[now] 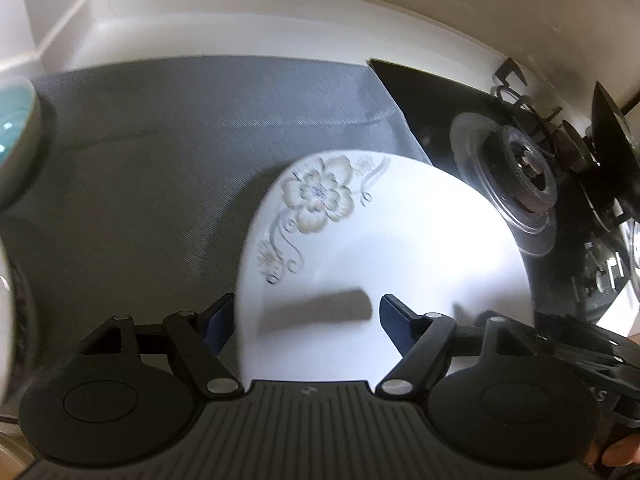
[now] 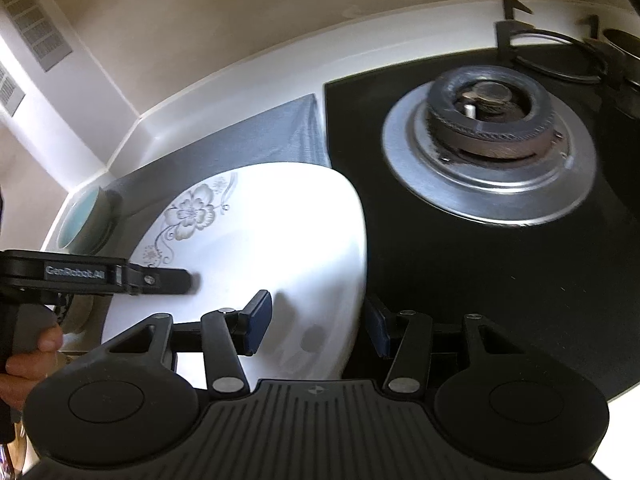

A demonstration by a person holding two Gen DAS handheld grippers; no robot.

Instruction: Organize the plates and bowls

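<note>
One white plate with a grey-beige flower print on its rim, lying partly on a grey cloth mat and with its right edge reaching over the black glass hob; its near portion is cut off behind both tool bodies, and bright glare washes out the centre. Left tool: jaws spread wide, one blue pad outside the plate's left rim and the other over the plate's face, neither pressing, nothing gripped. Right tool: jaws about half spread, straddling the plate's right rim, one pad over the plate and the other beyond the edge above the hob, no grip evident. In the right wrist view the left tool appears from the side, a finger reaching over the plate, with the person's hand on its handle, partly cropped. One teal-glazed bowl at the mat's far left, cut by the frame edge; its contents cannot be made out. A blurred white shape at the left border of the left view cannot be identified. Hob: one gas burner with a silver ring fully in view, black pan supports beyond it only partly visible. White counter with raised back edge, beige wall behind.
</note>
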